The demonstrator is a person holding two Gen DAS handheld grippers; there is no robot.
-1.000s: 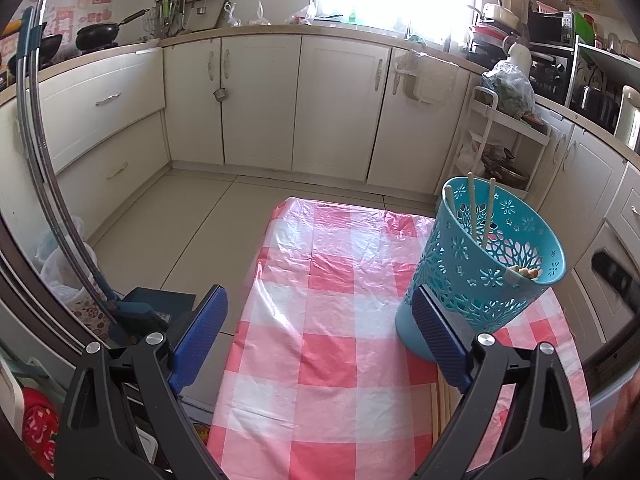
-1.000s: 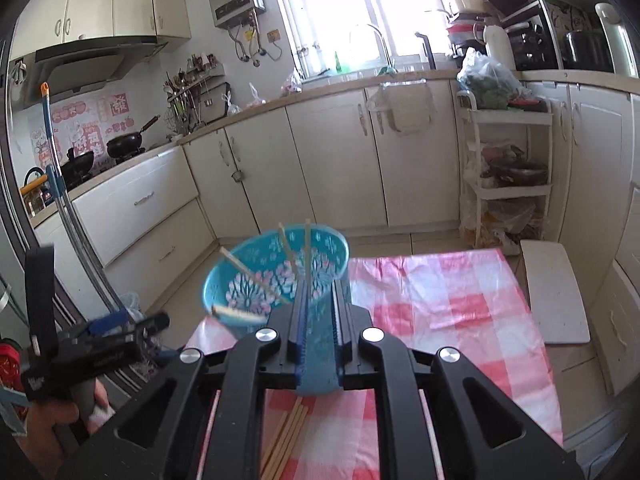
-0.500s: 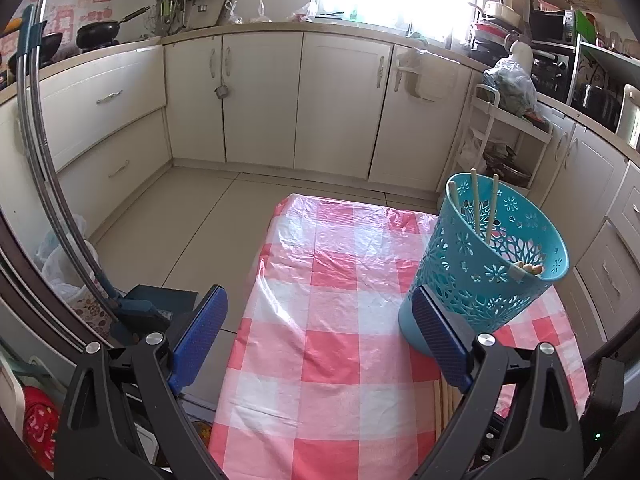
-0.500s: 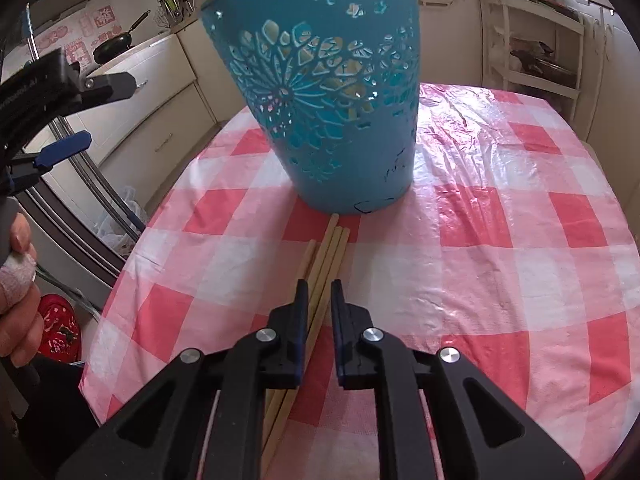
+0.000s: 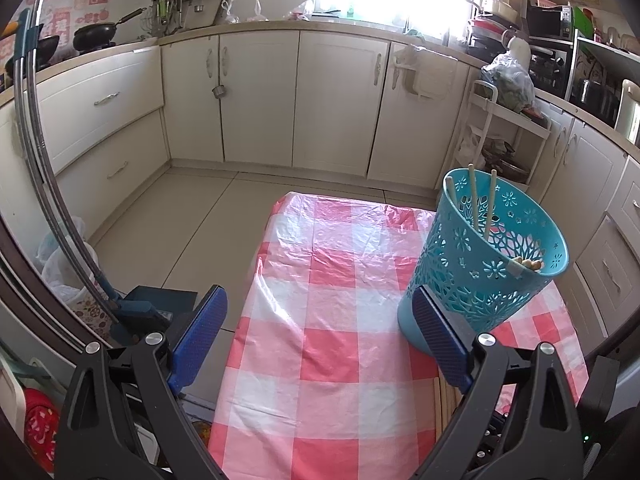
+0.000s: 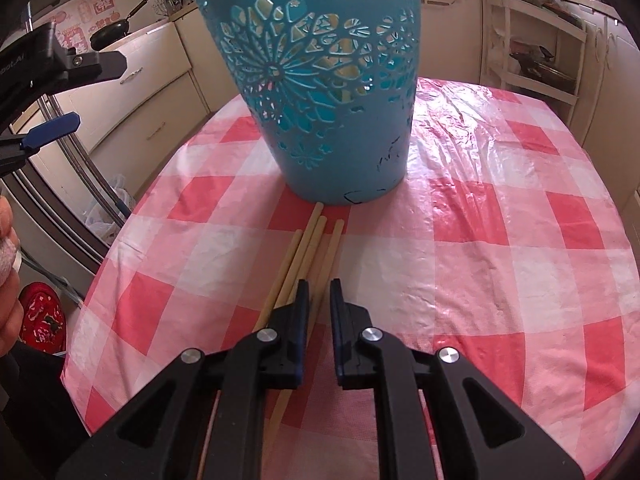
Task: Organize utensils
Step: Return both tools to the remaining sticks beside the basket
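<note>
A teal cut-out basket (image 5: 484,264) stands on the red-and-white checked tablecloth (image 5: 328,320), with several wooden chopsticks (image 5: 478,204) standing in it. It also fills the top of the right wrist view (image 6: 324,80). Several loose chopsticks (image 6: 308,252) lie on the cloth just in front of the basket. My right gripper (image 6: 319,284) is low over them, its jaws a narrow gap apart around one stick, not closed on it. My left gripper (image 5: 320,320) is wide open and empty, left of the basket.
White kitchen cabinets (image 5: 260,96) ring the room. A white shelf rack (image 5: 500,136) stands behind the table. A mop handle (image 5: 48,184) and blue dustpan (image 5: 148,304) sit on the floor to the left. The table's near left edge (image 6: 100,280) is close.
My right gripper dropped from above the basket, let go of a chopstick, and moved down and forward over the loose chopsticks, jaws opening slightly. The left gripper stayed nearly still.
</note>
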